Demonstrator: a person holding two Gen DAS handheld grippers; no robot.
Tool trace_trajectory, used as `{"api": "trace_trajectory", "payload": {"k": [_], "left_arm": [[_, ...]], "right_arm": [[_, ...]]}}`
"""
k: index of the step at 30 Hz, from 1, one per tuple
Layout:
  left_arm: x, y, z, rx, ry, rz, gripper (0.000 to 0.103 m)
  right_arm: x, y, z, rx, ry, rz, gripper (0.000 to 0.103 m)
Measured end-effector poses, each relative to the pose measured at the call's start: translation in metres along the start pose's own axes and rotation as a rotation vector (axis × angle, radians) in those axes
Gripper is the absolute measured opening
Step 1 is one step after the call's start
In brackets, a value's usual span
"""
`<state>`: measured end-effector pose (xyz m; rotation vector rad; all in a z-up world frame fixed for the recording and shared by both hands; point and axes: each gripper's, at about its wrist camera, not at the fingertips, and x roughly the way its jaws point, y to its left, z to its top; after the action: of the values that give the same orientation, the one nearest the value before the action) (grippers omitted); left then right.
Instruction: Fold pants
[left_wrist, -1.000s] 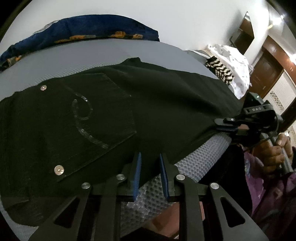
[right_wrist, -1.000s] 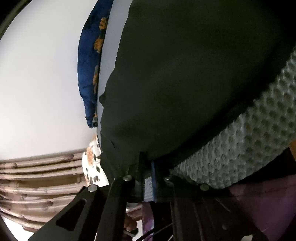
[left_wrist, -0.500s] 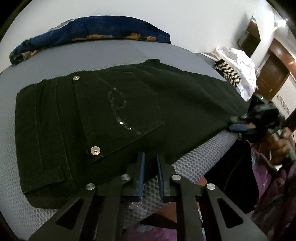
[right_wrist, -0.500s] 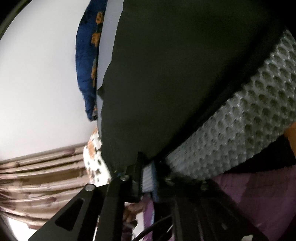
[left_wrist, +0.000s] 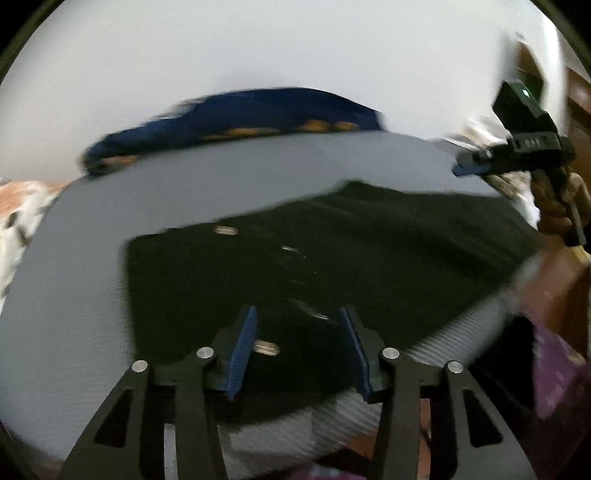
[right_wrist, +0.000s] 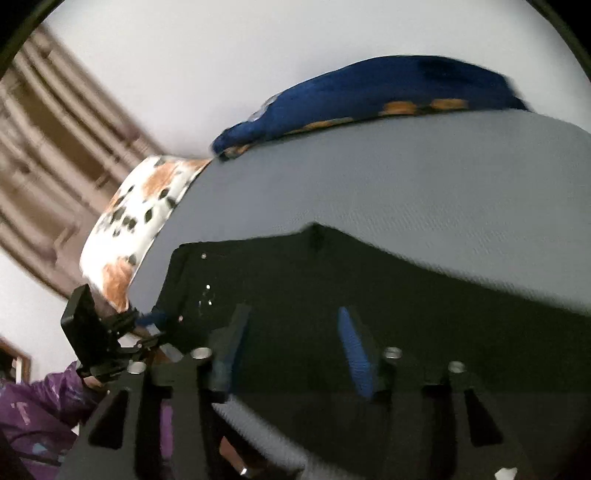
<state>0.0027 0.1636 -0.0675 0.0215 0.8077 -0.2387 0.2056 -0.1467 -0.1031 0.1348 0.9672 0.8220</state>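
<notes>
Left wrist view: black pants (left_wrist: 332, 266) lie flat on the grey bed (left_wrist: 110, 236), reaching its near edge. Left gripper (left_wrist: 301, 343) hangs over the near part of the pants; its blue-padded fingers (left_wrist: 242, 350) stand moderately apart, have just been opening, and nothing is pinched between them. Right gripper (left_wrist: 476, 166) sits near the bed's far right edge, above the pants; its spread is unclear from here. Blue pillow (left_wrist: 236, 118) along the far edge.

Right wrist view: right gripper (right_wrist: 295, 347) above the pants (right_wrist: 388, 295), fingers (right_wrist: 354, 354) parted, just been opening, empty. Left gripper (right_wrist: 155, 325) at the pants' left end. Spotted pillow (right_wrist: 140, 214) at the left corner.
</notes>
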Motion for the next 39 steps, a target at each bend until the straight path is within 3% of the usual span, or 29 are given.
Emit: {"api": "trace_trajectory", "payload": {"k": [3, 7, 16, 21, 30, 34, 39], "left_arm": [[0.003, 0.03, -0.001, -0.122, -0.035, 0.086, 0.049], [0.01, 0.063, -0.01, -0.226, -0.018, 0.129, 0.05], [0.02, 0.072, -0.009, -0.211, -0.008, 0.181, 0.056], [0.027, 0.069, -0.011, -0.221, 0.002, 0.177, 0.057], [0.026, 0.07, -0.009, -0.219, -0.004, 0.172, 0.057], [0.029, 0.07, -0.01, -0.219, 0.003, 0.171, 0.058], [0.029, 0.067, -0.01, -0.198, 0.001, 0.182, 0.059]], "right_arm": [[0.037, 0.001, 0.028, -0.129, 0.057, -0.011, 0.031], [0.073, -0.003, 0.045, -0.221, 0.137, -0.025, 0.031], [0.124, -0.012, 0.048, -0.261, 0.312, 0.027, 0.031], [0.128, -0.002, 0.059, -0.305, 0.304, 0.074, 0.028], [0.113, -0.018, 0.07, -0.327, 0.288, 0.01, 0.029], [0.118, -0.031, 0.071, -0.293, 0.329, 0.017, 0.029], [0.135, -0.021, 0.066, -0.343, 0.374, 0.038, 0.029]]}}
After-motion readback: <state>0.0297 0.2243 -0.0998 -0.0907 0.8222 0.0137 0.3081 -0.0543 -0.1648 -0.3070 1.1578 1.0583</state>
